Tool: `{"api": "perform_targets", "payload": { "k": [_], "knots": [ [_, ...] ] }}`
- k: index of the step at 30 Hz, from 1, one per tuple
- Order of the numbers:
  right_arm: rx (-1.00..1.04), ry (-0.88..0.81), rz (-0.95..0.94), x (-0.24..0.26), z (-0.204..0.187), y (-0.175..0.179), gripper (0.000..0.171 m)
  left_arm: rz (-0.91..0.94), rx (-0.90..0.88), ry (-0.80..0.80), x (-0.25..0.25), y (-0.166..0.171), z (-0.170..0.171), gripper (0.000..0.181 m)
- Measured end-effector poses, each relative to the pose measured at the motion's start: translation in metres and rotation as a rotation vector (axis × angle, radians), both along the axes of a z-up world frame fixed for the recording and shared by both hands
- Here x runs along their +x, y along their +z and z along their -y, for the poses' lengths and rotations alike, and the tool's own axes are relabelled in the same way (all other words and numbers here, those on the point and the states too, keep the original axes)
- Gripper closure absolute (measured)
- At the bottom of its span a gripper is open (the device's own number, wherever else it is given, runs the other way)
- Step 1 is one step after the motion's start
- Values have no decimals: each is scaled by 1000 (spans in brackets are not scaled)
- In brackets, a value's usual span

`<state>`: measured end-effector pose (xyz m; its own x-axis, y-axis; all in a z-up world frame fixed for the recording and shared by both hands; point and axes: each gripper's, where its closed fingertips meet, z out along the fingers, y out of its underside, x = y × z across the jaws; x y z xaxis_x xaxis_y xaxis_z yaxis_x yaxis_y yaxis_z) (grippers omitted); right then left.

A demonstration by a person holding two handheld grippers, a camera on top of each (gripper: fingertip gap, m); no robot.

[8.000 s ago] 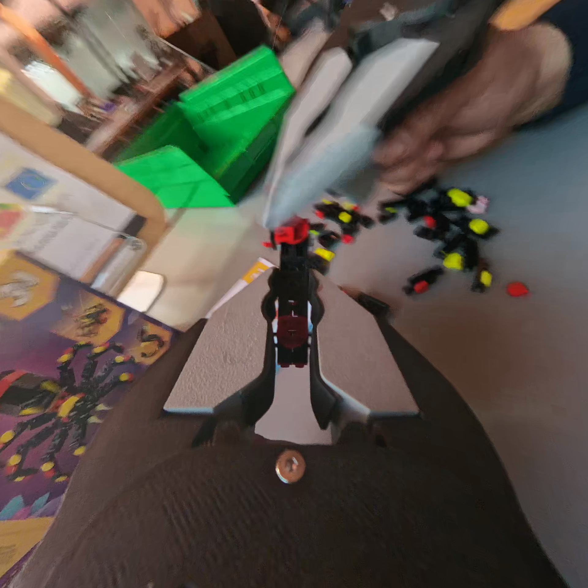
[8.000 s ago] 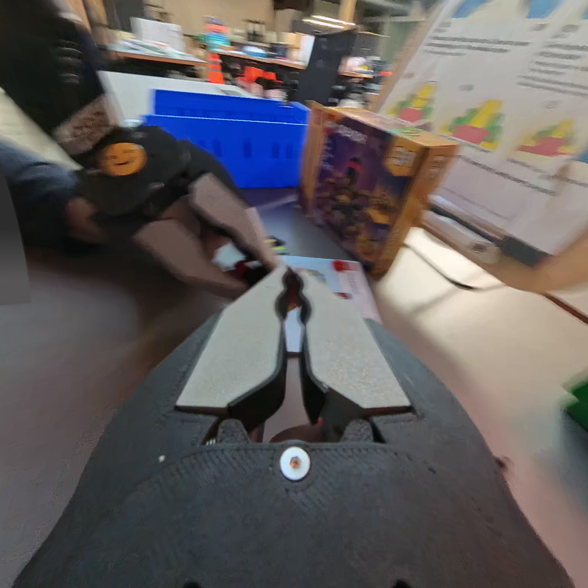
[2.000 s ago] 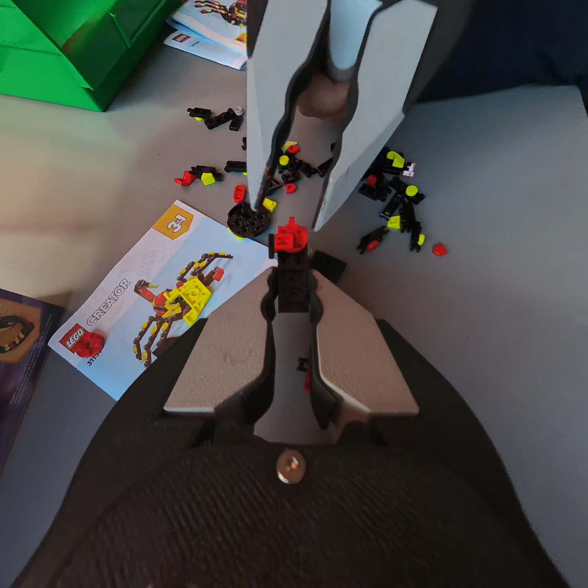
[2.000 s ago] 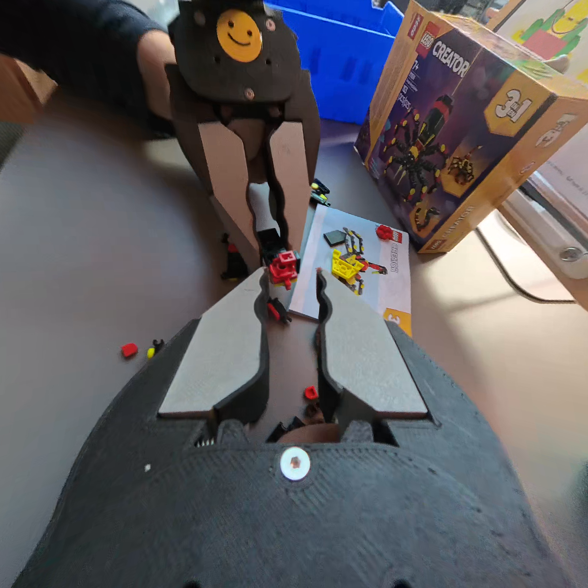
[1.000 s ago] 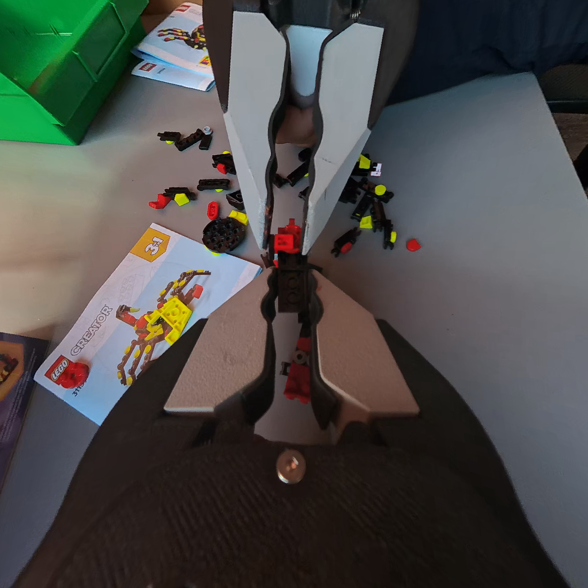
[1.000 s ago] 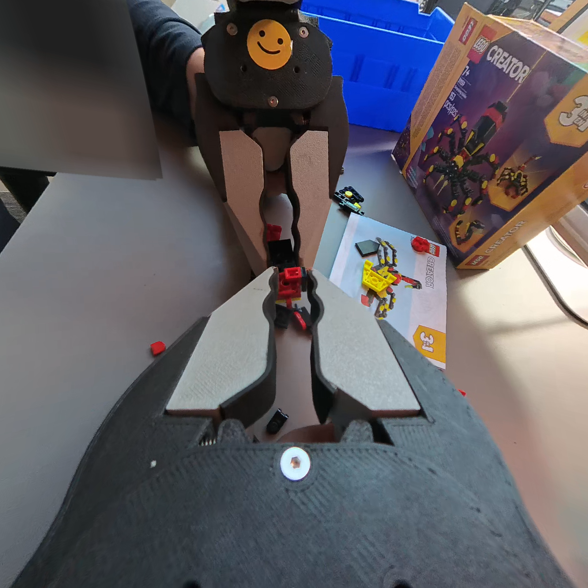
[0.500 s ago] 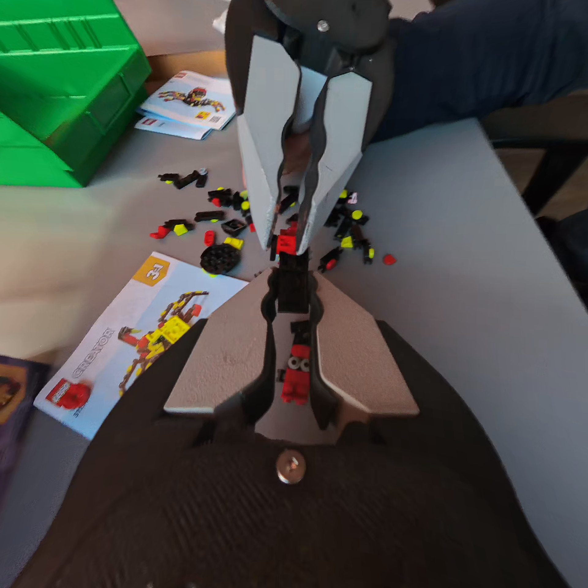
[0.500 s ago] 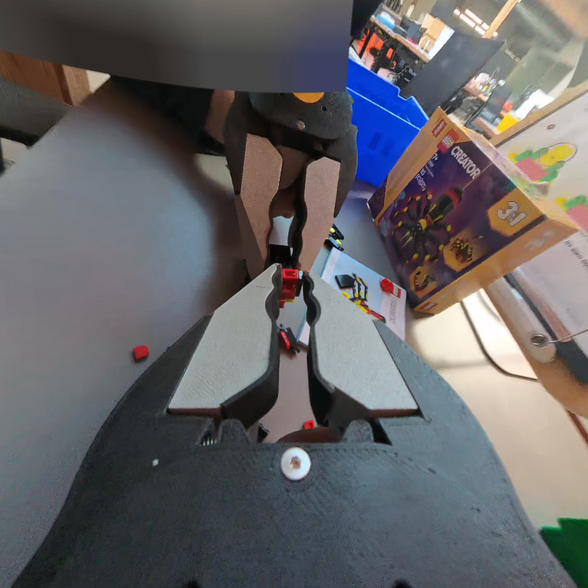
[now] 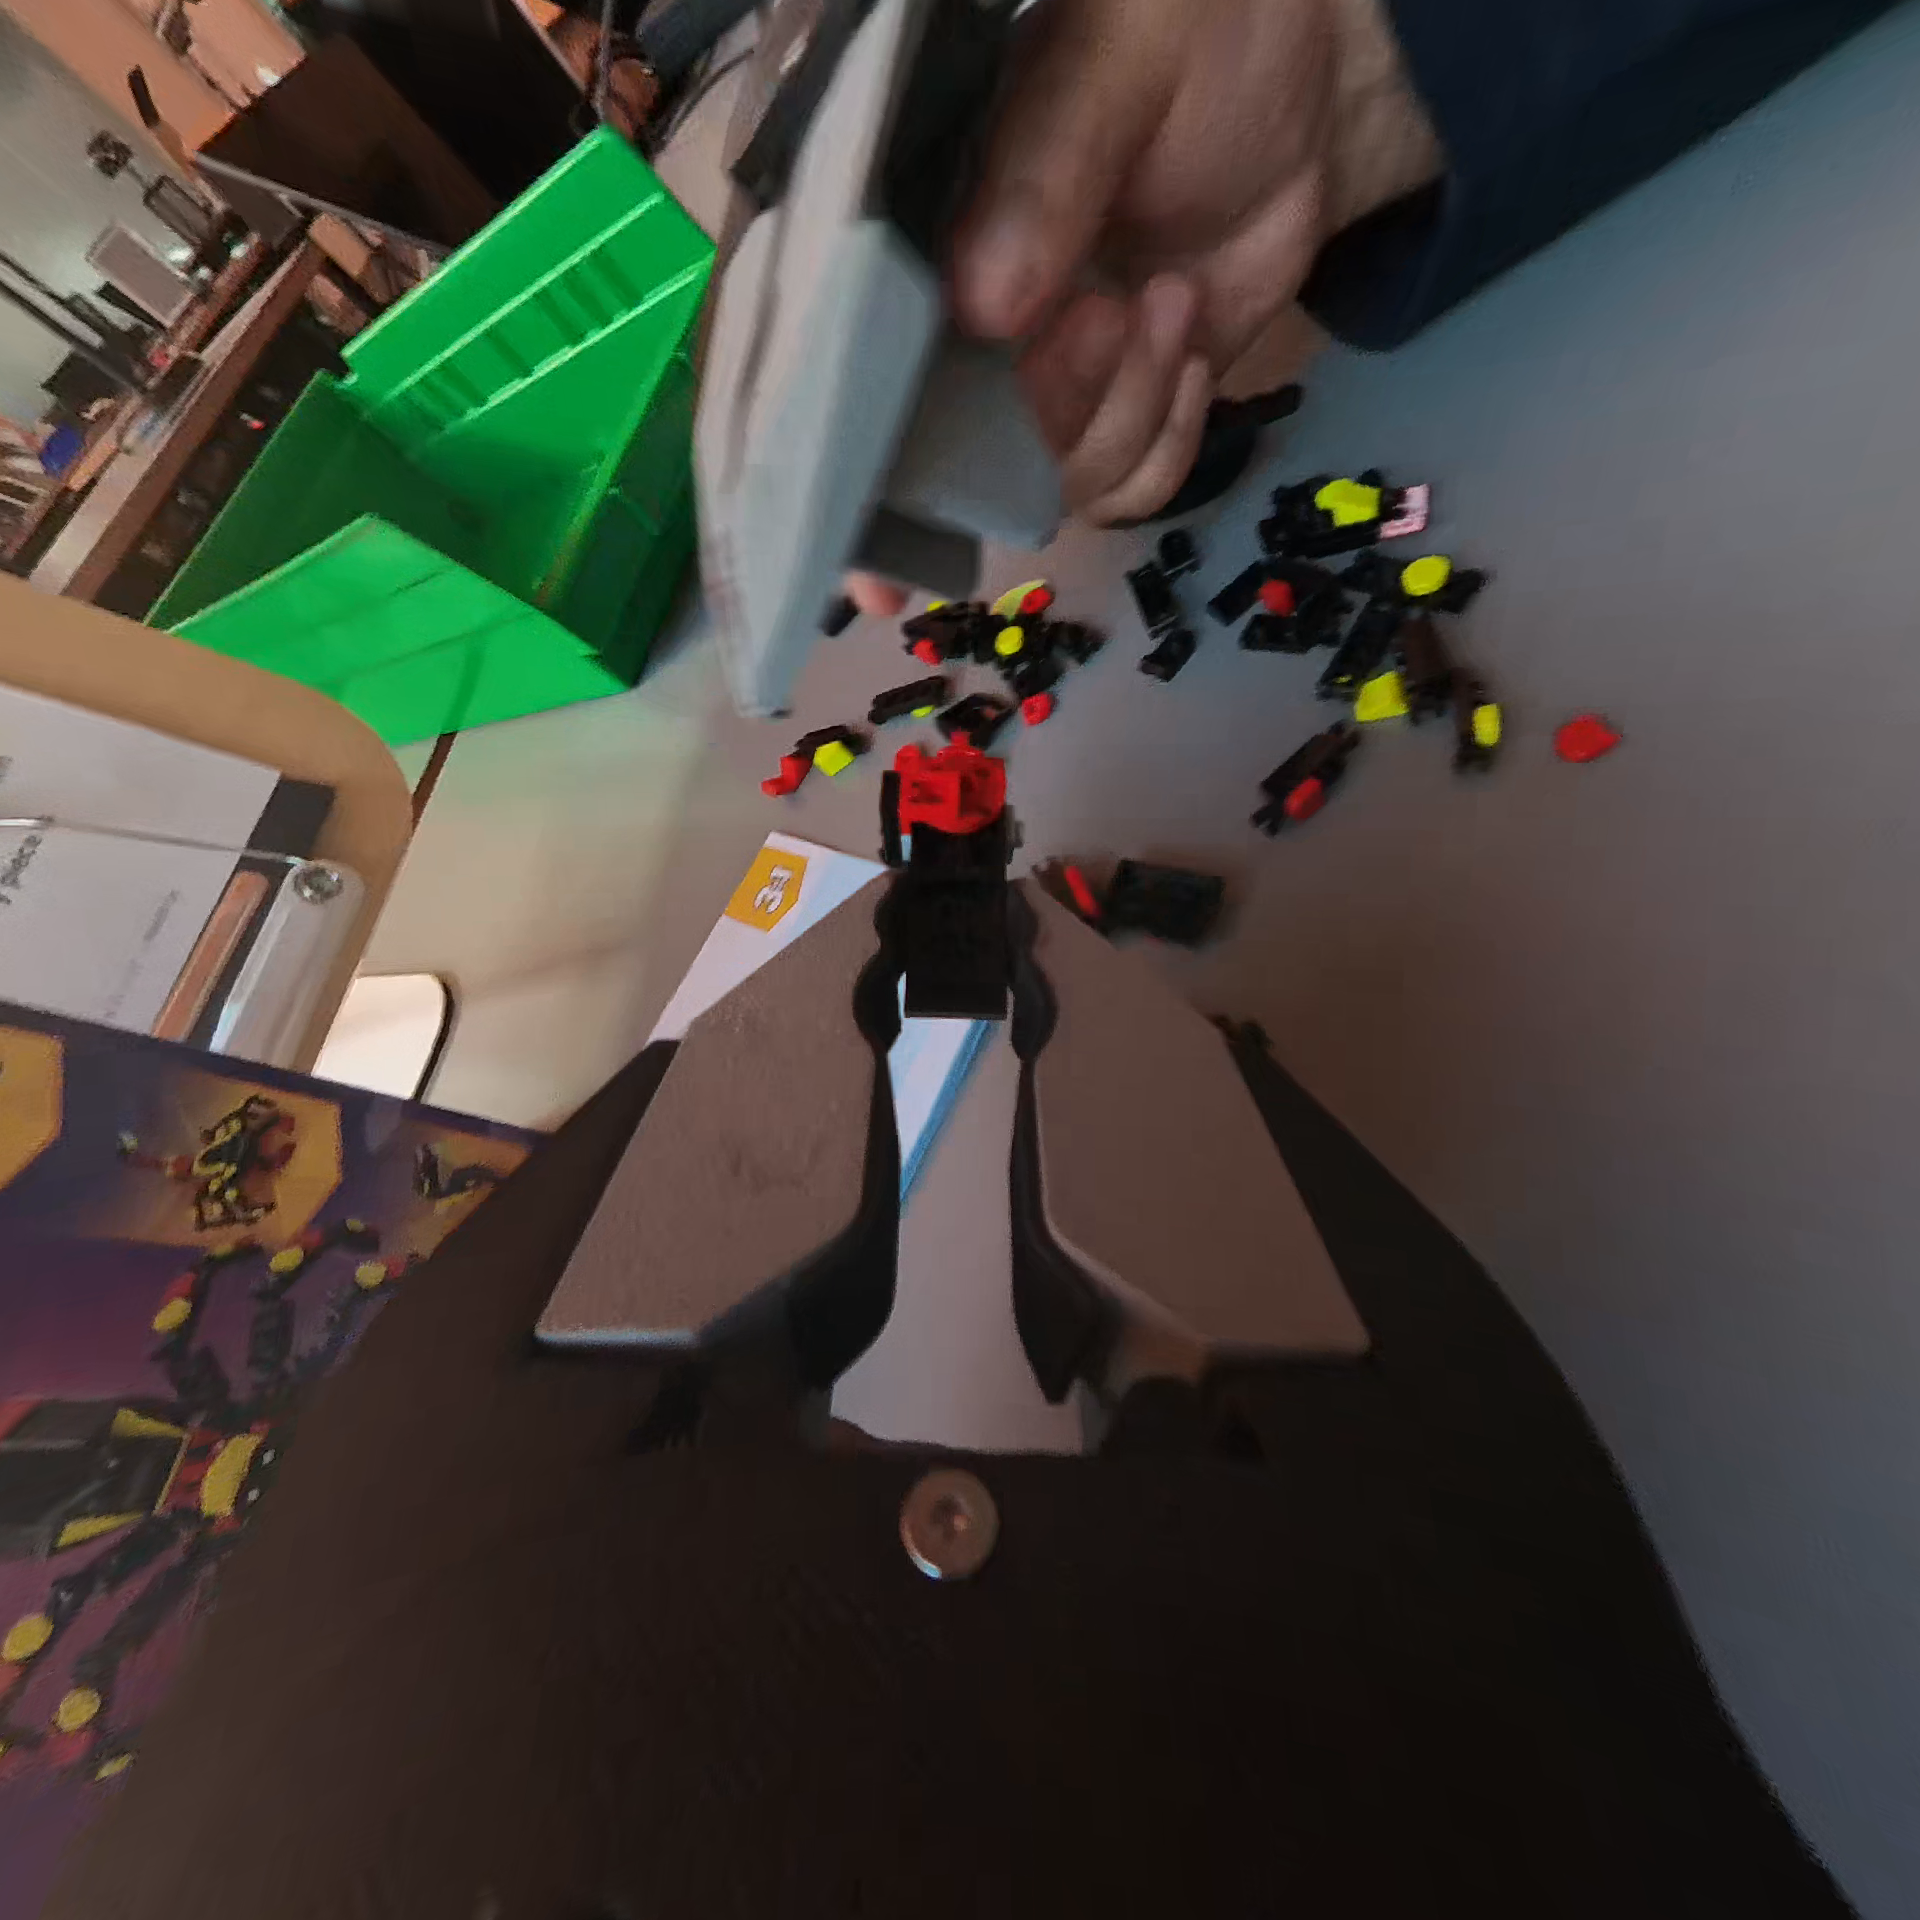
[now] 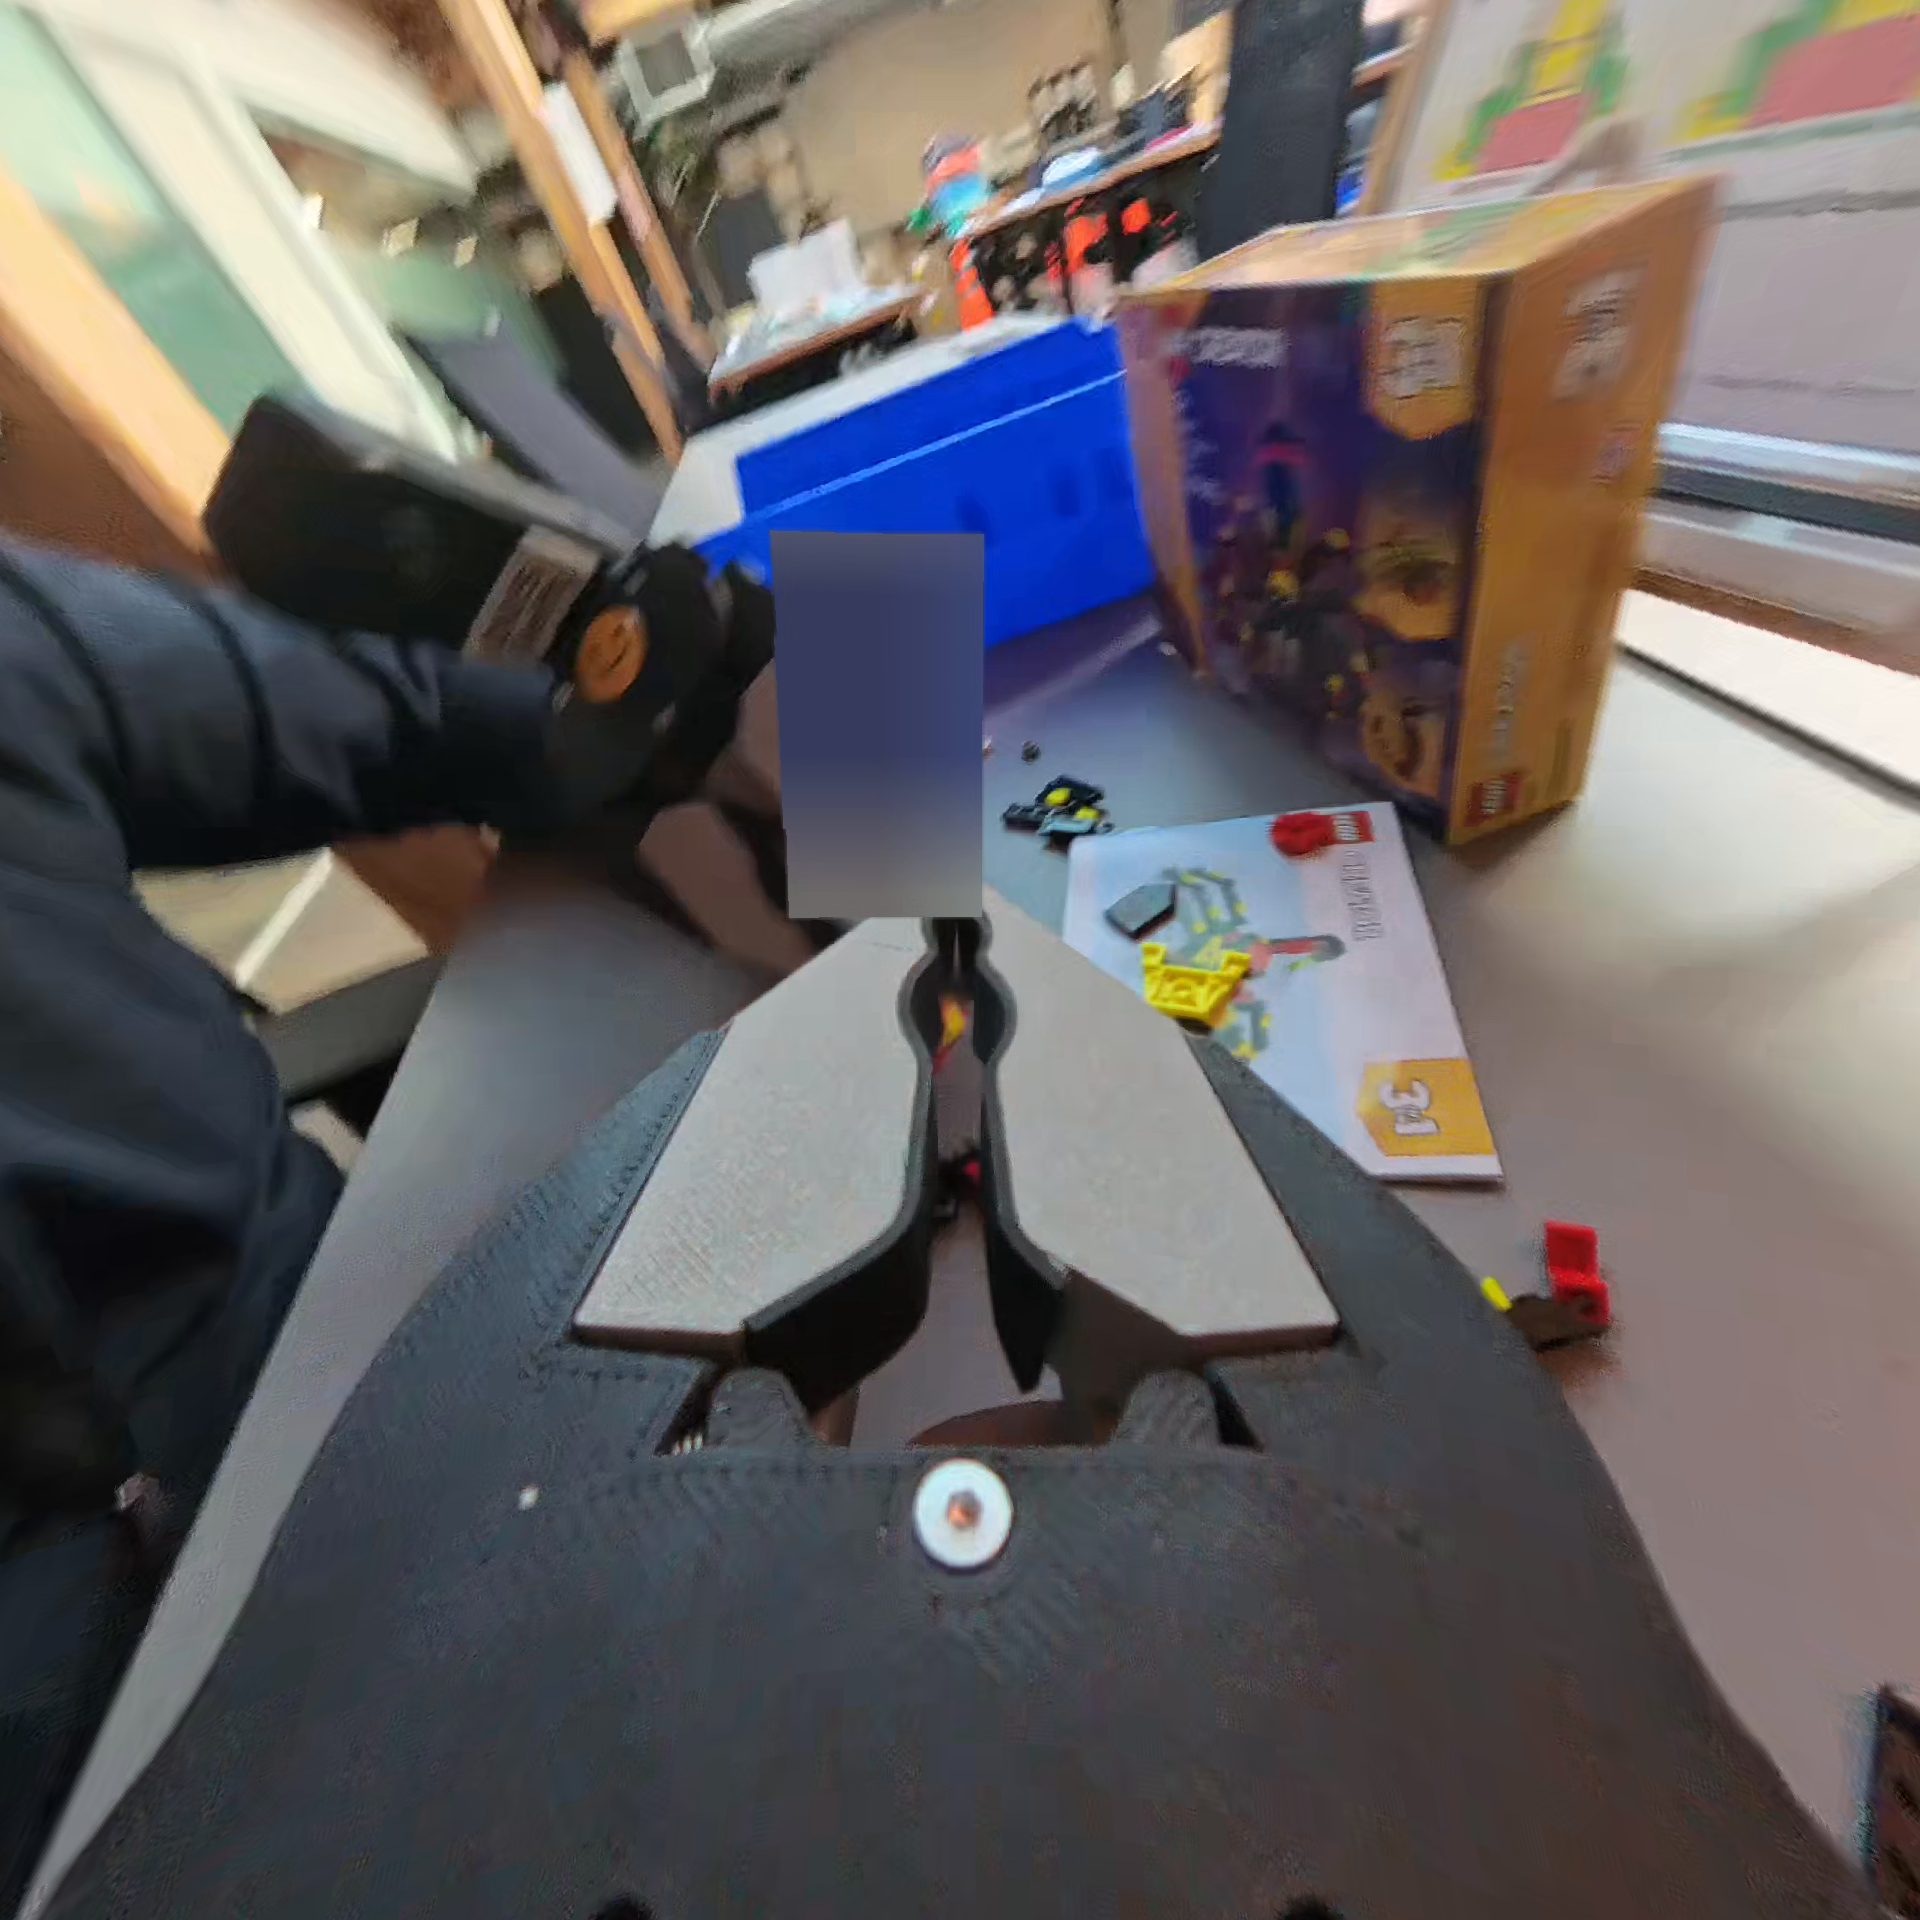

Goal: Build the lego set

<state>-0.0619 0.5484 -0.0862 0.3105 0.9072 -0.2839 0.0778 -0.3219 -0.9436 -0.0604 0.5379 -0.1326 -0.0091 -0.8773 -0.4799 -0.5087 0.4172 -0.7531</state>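
Since 0.5 s ago the right gripper (image 9: 769,665) has pulled off the red-topped black assembly (image 9: 951,883) and now sits at 11 o'clock from it, blurred, held by a hand (image 9: 1143,260). Left gripper (image 9: 954,935): narrowly open, pinching the assembly's black body, red cap past the tips. Right gripper, own view: nearly closed; a small dark bit shows at the tips, but I cannot tell whether it is gripped. Loose pieces (image 9: 1351,623) lie on the desk (image 9: 1662,1039) at 1 o'clock; booklet (image 10: 1299,987) and set box (image 10: 1403,520) at 1–2 o'clock in right view.
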Motion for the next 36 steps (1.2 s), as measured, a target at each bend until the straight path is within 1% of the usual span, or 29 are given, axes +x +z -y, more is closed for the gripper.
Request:
{"api": "perform_targets", "payload": {
  "k": [1,2,4,5,6,8,9,10,12,15,17,20,24,26,29,31,33,36],
  "knots": [
    [51,11,57,0,5,-3,171,28,19,11,-1,3,-4,167],
    [104,-14,103,1,4,-5,152,72,82,21,-2,11,-9,167],
    [210,-1,162,-1,10,-5,154,133,369,28,-6,27,-15,167],
    [253,3,182,-4,12,-4,152,159,482,16,-7,31,-14,167],
    [291,5,194,-6,15,-3,151,200,524,-19,-7,35,-9,167],
    [352,-2,181,-14,22,4,149,288,533,-88,-9,45,2,167],
    [372,-17,168,-18,23,9,151,335,537,-89,-10,53,3,167],
    [396,-26,168,-22,26,12,158,383,529,-93,-11,61,5,166],
    [464,-71,177,-26,26,18,162,448,507,-104,-12,69,8,166],
    [530,-124,147,-27,28,30,162,503,537,-93,-13,79,9,167],
    [521,-148,112,-29,28,34,162,517,544,-73,-14,82,7,166],
    [501,-182,27,-29,29,43,161,536,609,-35,-15,89,5,167],
    [533,-202,15,-29,31,50,160,559,668,-19,-17,95,8,167],
    [627,-232,41,-32,35,53,159,571,702,-22,-17,98,10,167],
    [912,-307,165,-39,45,57,161,597,702,-40,-19,99,15,167],
    [1078,-309,246,-47,55,56,159,609,717,-68,-19,99,22,166],
    [1130,-292,286,-52,60,52,160,592,708,-79,-16,96,24,166],
    [1098,-278,295,-53,58,46,160,555,702,-75,-14,90,20,167]
  ]
}}
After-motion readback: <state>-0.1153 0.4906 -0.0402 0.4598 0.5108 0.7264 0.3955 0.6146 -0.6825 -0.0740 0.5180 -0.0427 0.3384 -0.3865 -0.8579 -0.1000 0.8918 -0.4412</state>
